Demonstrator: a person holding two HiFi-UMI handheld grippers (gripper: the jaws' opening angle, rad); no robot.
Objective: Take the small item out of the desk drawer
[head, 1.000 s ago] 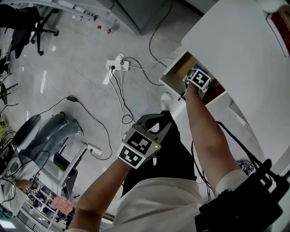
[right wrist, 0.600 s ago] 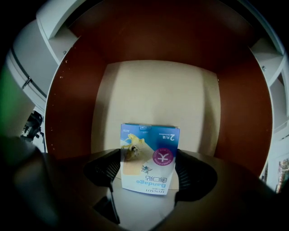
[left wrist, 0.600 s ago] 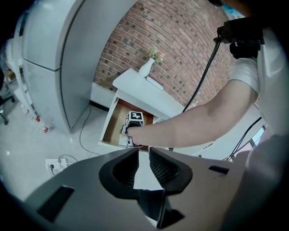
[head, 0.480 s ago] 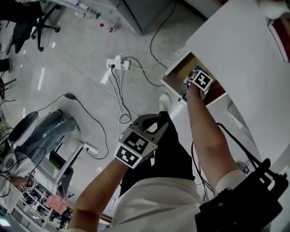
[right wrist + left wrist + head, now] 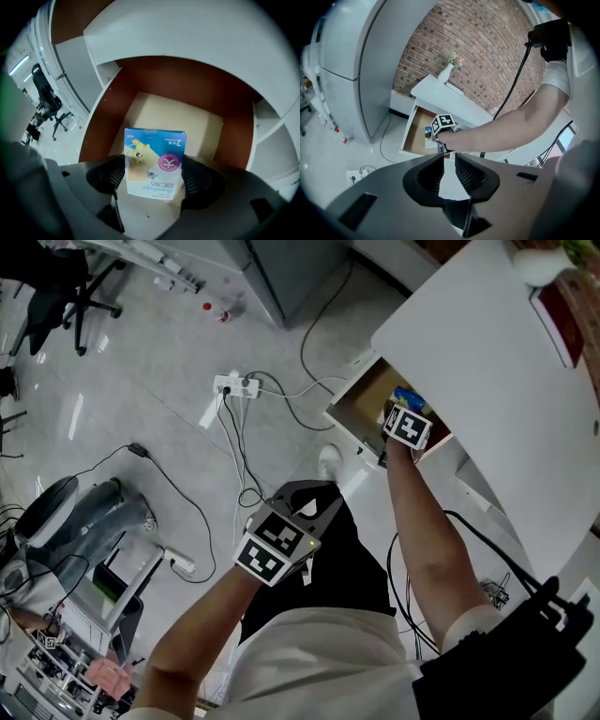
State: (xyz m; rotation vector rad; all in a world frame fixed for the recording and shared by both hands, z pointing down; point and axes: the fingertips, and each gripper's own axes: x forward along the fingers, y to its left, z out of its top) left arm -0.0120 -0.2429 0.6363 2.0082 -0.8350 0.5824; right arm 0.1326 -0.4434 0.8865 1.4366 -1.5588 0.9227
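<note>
A small blue and white bandage box (image 5: 154, 161) stands upright between the pads of my right gripper (image 5: 153, 177), which is shut on it inside the open desk drawer (image 5: 187, 117). In the head view the right gripper (image 5: 405, 420) reaches into the drawer (image 5: 361, 404) under the white desk top (image 5: 487, 362), with a bit of the blue box (image 5: 410, 398) showing past it. My left gripper (image 5: 314, 501) hangs in the air over the floor, shut and holding nothing. From the left gripper view (image 5: 449, 173) I see the drawer (image 5: 415, 138) and the right gripper's marker cube (image 5: 444, 122).
Brown drawer walls (image 5: 101, 122) close in on both sides of the box. A power strip (image 5: 234, 384) and loose cables (image 5: 239, 460) lie on the floor left of the desk. A grey cabinet (image 5: 281, 268) stands behind. A white vase (image 5: 445, 72) sits on the desk.
The head camera has shifted a little. My right gripper stays in the drawer on the box, and more of the blue box shows past it. The left gripper holds about the same place.
</note>
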